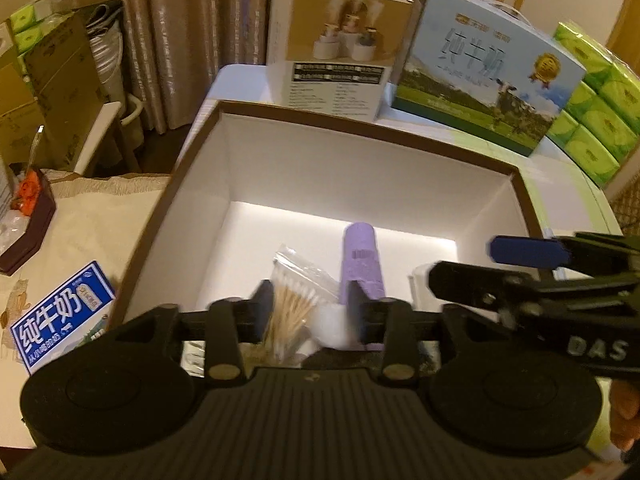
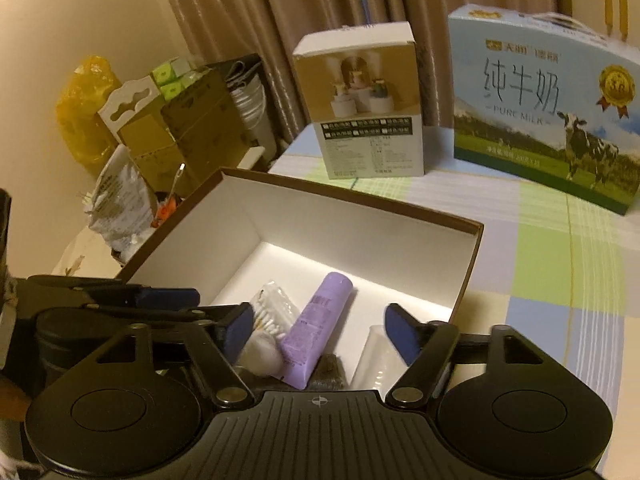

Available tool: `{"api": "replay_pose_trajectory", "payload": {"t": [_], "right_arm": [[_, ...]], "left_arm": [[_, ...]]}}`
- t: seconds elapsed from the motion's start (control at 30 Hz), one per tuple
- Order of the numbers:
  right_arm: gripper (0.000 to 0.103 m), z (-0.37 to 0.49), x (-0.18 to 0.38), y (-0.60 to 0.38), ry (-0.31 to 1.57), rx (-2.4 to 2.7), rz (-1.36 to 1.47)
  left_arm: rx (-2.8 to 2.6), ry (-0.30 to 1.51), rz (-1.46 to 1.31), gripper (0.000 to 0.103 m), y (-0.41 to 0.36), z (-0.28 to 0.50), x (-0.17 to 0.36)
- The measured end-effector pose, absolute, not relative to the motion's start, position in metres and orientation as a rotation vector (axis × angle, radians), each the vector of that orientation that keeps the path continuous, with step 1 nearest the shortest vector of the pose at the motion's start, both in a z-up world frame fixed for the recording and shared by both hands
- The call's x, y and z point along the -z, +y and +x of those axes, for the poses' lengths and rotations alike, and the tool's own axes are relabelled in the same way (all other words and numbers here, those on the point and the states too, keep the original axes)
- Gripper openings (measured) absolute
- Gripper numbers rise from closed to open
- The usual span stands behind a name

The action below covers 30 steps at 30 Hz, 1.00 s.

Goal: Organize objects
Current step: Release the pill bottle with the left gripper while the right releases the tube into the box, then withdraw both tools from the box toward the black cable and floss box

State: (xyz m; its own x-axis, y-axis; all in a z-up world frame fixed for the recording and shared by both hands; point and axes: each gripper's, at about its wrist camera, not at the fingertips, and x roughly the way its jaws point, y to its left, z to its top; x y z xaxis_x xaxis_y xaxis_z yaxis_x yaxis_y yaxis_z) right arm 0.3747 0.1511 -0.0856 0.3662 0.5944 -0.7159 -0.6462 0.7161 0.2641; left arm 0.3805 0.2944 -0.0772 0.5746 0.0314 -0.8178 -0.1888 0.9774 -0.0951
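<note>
An open box with a brown rim (image 1: pixel 360 122) (image 2: pixel 352 200) and white inside stands on the table. In it lie a purple tube (image 1: pixel 362 258) (image 2: pixel 316 332), a bag of cotton swabs (image 1: pixel 294 300) (image 2: pixel 274 310), a white cotton ball (image 1: pixel 332 326) (image 2: pixel 262 354) and a clear plastic piece (image 2: pixel 376 356). My left gripper (image 1: pixel 310 308) hangs open over the box's near end, with the swab bag and cotton ball between its fingers and the pads not pressing on them. My right gripper (image 2: pixel 320 330) is open wide, with the tube lying loose between its fingers.
Behind the box stand a white humidifier carton (image 1: pixel 336 48) (image 2: pixel 370 108) and a large milk case (image 1: pixel 484 68) (image 2: pixel 544 104). Green tissue packs (image 1: pixel 596 96) are stacked at the far right. A small blue milk carton (image 1: pixel 60 316) lies left of the box. Cardboard boxes (image 2: pixel 192 128) stand by the curtain.
</note>
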Motion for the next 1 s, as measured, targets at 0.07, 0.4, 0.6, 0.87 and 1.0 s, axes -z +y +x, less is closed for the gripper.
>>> {"api": "replay_pose_trajectory", "payload": {"t": [0.07, 0.4, 0.6, 0.87, 1.0], "right_arm": [[0.078, 0.372, 0.082, 0.151, 0.878, -0.804, -0.081], [0.093, 0.355, 0.067, 0.144, 0.821, -0.830, -0.088], [0.097, 0.340, 0.056, 0.134, 0.797, -0.839, -0.080], [0.100, 0.317, 0.048, 0.112, 0.767, -0.831, -0.086], [0.101, 0.303, 0.043, 0.100, 0.757, -0.829, -0.083]], "left_arm": [[-0.138, 0.946, -0.166, 0.047, 0.296, 0.379, 0.076], [-0.196, 0.939, -0.163, 0.069, 0.300, 0.361, 0.060], [-0.204, 0.924, -0.173, 0.072, 0.297, 0.342, 0.048], [-0.209, 0.895, -0.191, 0.076, 0.291, 0.311, 0.032], [-0.215, 0.884, -0.195, 0.077, 0.285, 0.295, 0.025]]}}
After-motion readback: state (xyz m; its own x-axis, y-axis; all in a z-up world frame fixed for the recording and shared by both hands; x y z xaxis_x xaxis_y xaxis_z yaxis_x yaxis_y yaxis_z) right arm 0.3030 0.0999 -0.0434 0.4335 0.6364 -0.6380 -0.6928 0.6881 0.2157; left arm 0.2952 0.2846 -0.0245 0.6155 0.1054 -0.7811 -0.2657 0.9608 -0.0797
